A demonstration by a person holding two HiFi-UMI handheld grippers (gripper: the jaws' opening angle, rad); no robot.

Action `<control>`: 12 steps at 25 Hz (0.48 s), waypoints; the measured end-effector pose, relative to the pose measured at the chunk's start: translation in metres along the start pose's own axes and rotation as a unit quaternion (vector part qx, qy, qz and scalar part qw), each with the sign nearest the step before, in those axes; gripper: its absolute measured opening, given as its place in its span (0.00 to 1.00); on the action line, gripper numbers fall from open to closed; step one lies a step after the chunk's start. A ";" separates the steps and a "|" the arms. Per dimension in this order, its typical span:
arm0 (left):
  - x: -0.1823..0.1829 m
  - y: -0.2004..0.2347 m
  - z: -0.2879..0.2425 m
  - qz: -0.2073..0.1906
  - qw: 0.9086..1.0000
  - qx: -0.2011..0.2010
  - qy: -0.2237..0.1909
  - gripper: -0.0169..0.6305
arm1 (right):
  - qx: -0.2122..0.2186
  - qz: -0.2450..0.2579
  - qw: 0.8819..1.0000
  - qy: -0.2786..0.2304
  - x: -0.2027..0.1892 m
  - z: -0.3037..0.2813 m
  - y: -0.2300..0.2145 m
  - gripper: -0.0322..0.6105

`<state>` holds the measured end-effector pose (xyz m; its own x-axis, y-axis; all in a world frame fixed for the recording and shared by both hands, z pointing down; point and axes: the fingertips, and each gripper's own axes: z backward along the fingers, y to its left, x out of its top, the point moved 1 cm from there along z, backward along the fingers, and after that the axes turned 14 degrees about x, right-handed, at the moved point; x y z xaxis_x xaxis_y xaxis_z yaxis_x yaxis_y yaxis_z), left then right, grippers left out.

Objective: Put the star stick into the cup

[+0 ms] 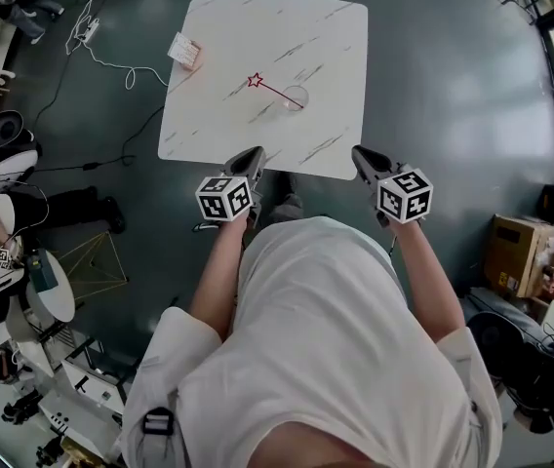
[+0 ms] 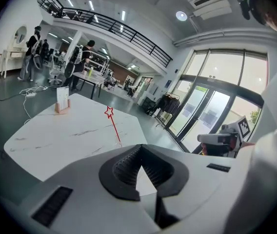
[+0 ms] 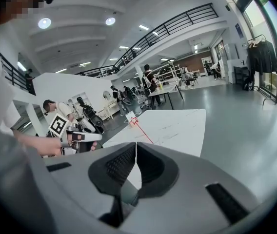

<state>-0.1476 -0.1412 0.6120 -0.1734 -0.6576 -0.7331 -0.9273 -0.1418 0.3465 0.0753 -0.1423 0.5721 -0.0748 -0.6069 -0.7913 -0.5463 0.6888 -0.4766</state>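
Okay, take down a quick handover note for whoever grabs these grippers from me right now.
Left gripper: shut, empty, held off the near edge of the table.
Right gripper: shut, empty, also off the near edge.
Star stick: appears to stand in the clear cup mid-table, leaning with the star end up and out.
Done: the stick looks to be in the cup.
Left: probably nothing; just confirm it sits steady.

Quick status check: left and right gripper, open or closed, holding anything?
Left gripper: closed, jaws together, nothing between them.
Right gripper: closed, jaws together, nothing between them.
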 end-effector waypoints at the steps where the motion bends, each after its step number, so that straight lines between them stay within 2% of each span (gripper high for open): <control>1: -0.004 -0.004 0.006 0.001 1.000 0.002 -0.001 0.05 | 0.002 0.000 1.000 -0.001 -0.004 0.007 0.002 0.09; 5: -0.020 -0.023 0.031 0.006 1.000 0.005 -0.011 0.05 | 0.009 -0.002 1.000 -0.006 -0.023 0.031 0.010 0.09; 8: -0.027 -0.041 0.054 0.009 0.999 -0.004 -0.031 0.05 | 0.013 -0.004 1.000 -0.008 -0.036 0.049 0.017 0.09; 12: -0.032 -0.057 0.080 0.012 0.999 0.004 -0.052 0.05 | 0.021 0.000 1.000 -0.019 -0.043 0.072 0.028 0.09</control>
<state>-0.1159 -0.0526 0.5687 -0.2287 -0.5796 -0.7821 -0.9250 -0.1211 0.3602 0.1236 -0.0686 0.5647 -0.0427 -0.5925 -0.8044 -0.5112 0.7047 -0.4920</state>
